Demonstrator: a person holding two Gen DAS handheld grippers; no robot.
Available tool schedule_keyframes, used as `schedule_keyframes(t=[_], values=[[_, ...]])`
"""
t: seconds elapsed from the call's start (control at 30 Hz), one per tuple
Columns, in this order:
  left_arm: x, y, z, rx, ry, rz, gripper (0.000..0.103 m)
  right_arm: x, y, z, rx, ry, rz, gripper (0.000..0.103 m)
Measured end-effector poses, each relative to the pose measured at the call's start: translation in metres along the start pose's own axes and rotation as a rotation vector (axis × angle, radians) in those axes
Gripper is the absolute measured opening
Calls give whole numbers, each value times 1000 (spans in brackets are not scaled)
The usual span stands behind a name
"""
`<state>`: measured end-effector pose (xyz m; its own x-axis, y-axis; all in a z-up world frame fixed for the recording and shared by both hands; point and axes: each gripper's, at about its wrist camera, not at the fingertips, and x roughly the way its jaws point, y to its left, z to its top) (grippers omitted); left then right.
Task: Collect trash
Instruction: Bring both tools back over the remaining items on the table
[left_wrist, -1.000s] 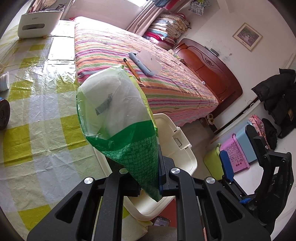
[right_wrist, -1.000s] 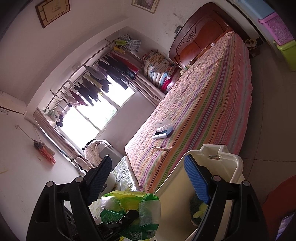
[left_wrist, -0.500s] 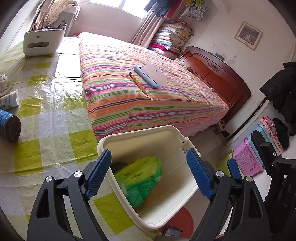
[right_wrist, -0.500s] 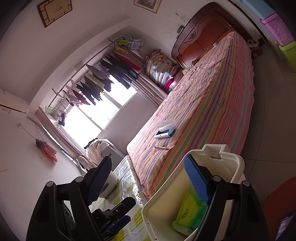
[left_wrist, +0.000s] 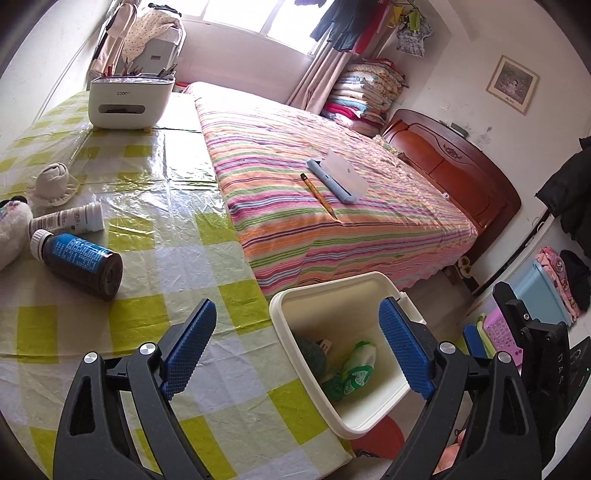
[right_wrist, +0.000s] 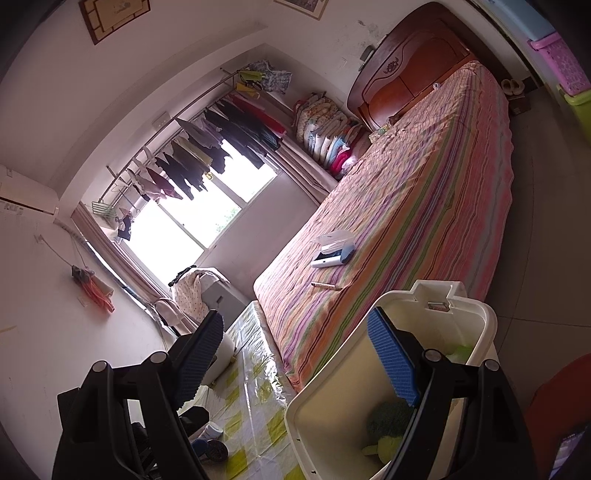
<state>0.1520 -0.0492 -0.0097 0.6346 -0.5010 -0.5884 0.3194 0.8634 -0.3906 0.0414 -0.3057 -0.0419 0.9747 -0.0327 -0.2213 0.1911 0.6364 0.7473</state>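
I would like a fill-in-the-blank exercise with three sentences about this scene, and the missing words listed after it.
1. The green plastic tissue packet lies inside the cream plastic ____.
2. The dark brown bottle with a blue label lies on its ____ on the yellow-and-white checked tablecloth.
3. The yellow pencil rests on the striped ____, beside the light blue case.

Missing words: bin; side; bed
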Motion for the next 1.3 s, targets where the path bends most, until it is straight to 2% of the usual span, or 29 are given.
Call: schedule_keyframes(t=[0.17, 0.4, 0.57, 0.67, 0.8, 1.0, 1.13, 1.3], values=[[-24, 24, 6, 27, -16, 53, 88, 2, 2, -2, -5, 10, 3, 78], [-56, 65, 9, 81, -51, 179, 88, 7, 10, -7, -28, 30, 3, 78], [-81, 95, 4, 78, -80, 223, 88, 12, 19, -12, -48, 49, 7, 78], [-97, 112, 1, 71, -113, 275, 88, 16, 23, -17, -60, 63, 9, 78], [-116, 136, 2, 27, -153, 321, 88, 21, 30, -22, -82, 78, 10, 78], [-135, 175, 3, -98, -175, 331, 88, 27, 40, -31, -109, 103, 6, 78], [-140, 200, 4, -164, -177, 320, 88, 33, 49, -39, -135, 128, 9, 78], [-139, 241, 12, -316, -194, 287, 88, 38, 59, -48, -164, 157, 17, 78]])
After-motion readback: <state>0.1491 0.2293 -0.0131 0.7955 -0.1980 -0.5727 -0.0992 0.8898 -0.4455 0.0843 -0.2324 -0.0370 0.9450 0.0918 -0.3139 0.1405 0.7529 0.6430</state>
